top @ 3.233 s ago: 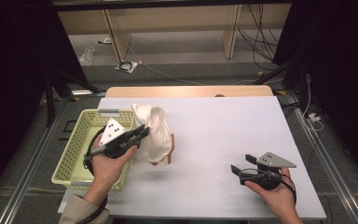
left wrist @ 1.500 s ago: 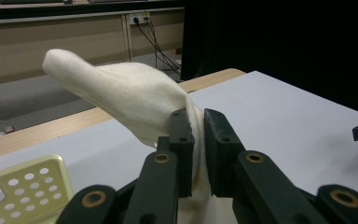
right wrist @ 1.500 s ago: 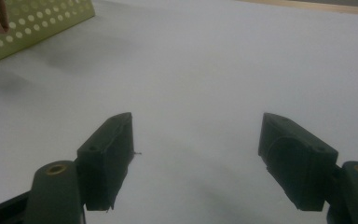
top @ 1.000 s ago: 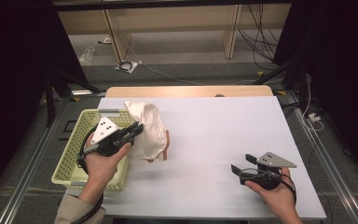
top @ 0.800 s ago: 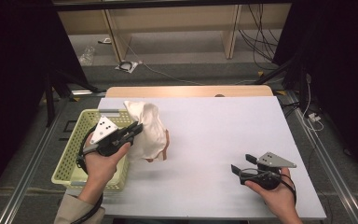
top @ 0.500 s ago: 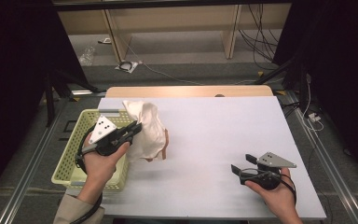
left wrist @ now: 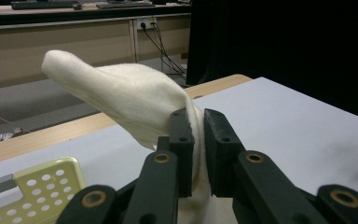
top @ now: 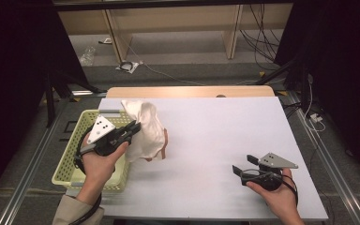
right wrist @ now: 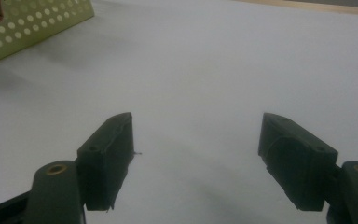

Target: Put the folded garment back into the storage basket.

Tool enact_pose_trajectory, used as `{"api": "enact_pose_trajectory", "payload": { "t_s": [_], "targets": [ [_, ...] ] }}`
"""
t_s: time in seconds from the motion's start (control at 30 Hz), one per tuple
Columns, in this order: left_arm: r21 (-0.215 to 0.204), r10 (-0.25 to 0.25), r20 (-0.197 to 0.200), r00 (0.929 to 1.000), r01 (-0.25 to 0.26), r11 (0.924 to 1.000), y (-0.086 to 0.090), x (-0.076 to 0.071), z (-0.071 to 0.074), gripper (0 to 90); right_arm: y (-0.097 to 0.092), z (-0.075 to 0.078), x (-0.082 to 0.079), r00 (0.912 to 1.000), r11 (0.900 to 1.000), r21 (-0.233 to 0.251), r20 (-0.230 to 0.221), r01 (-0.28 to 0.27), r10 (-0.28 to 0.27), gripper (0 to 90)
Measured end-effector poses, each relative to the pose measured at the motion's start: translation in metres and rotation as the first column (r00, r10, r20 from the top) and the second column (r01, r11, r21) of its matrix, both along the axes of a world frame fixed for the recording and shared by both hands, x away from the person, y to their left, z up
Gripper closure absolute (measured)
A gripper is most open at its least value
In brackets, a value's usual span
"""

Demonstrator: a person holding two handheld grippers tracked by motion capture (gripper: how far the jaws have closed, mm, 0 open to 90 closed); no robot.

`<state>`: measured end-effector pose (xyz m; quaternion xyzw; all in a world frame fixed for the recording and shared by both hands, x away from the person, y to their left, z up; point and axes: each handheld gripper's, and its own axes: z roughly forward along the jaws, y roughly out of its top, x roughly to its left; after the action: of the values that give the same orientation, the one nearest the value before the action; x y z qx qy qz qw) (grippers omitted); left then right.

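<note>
Cream fleece, a soft cloth [top: 144, 129] with a tan inner edge, hangs pinched in my left gripper [top: 132, 127]; in the left gripper view the two black jaws are nearly together with a fold of the fabric squeezed between them. Compared with a few seconds back, I have drawn the cloth leftward, so it now hangs at the right rim of the pale yellow perforated basket [top: 70, 164], with its lower part still over the white table [top: 225, 140] rather than over the basket. Over the last second the left hand has barely shifted, so the carry seems paused short of the drop. I judge the job to be getting this cloth into the basket, and it is not yet in: it needs a little more travel left before I let go. My right gripper [top: 243, 169] rests low near the table's front right corner, well apart from the cloth, jaws spread wide with nothing between them.
</note>
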<state>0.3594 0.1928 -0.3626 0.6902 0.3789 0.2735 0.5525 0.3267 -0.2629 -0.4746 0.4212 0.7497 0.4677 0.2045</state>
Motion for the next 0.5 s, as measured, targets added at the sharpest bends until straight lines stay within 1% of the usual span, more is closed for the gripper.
{"api": "enact_pose_trajectory", "payload": {
  "t_s": [0.5],
  "targets": [
    [-0.005,0.008,0.005,1.0,-0.008,1.0,0.003,-0.0001,0.002,81.7,0.0,0.0,0.0,1.0,1.0,0.0,-0.001,0.0,0.0,27.4]
  ]
}}
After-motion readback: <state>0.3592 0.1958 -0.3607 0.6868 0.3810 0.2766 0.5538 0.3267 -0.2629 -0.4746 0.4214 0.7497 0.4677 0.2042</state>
